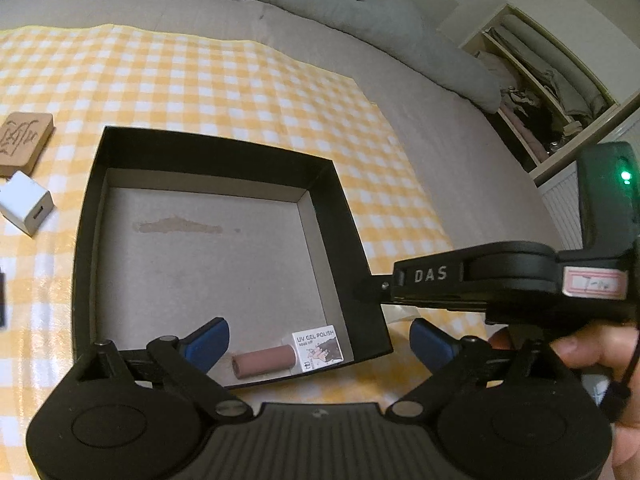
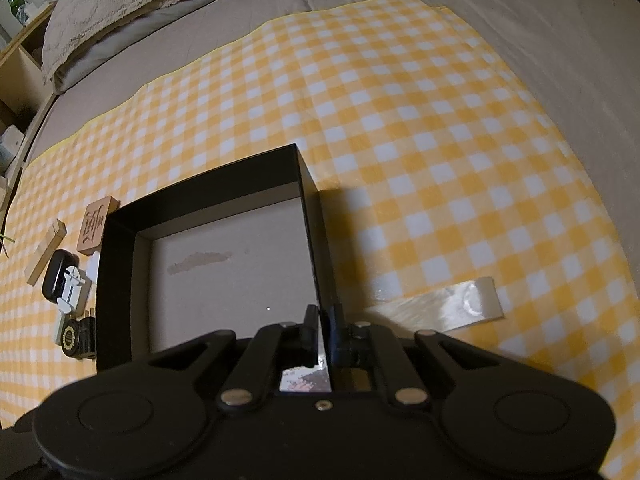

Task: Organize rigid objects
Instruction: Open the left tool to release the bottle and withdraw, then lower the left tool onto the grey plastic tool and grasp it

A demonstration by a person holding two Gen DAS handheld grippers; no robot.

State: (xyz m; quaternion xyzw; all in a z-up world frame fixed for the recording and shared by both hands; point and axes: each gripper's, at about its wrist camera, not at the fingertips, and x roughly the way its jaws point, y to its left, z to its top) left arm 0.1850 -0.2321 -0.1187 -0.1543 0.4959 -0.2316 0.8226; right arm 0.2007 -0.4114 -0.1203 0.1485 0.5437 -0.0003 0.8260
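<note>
A bed under a yellow checked cloth [image 1: 200,80] carries a black box [image 1: 96,208]. From the left wrist, the left gripper [image 1: 316,344] stands wide open over the box's near right corner, where one pink tube [image 1: 264,362] and one polish carton [image 1: 320,346] lie. From the right wrist, the right gripper [image 2: 322,334] pinches the box's right wall; tugging could tip the box. About six loose items wait beyond its left edge.

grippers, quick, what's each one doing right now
left gripper: open, holding nothing; the pink tube lies in the black box between its fingers.
right gripper: closed on the black box's right wall.
</note>
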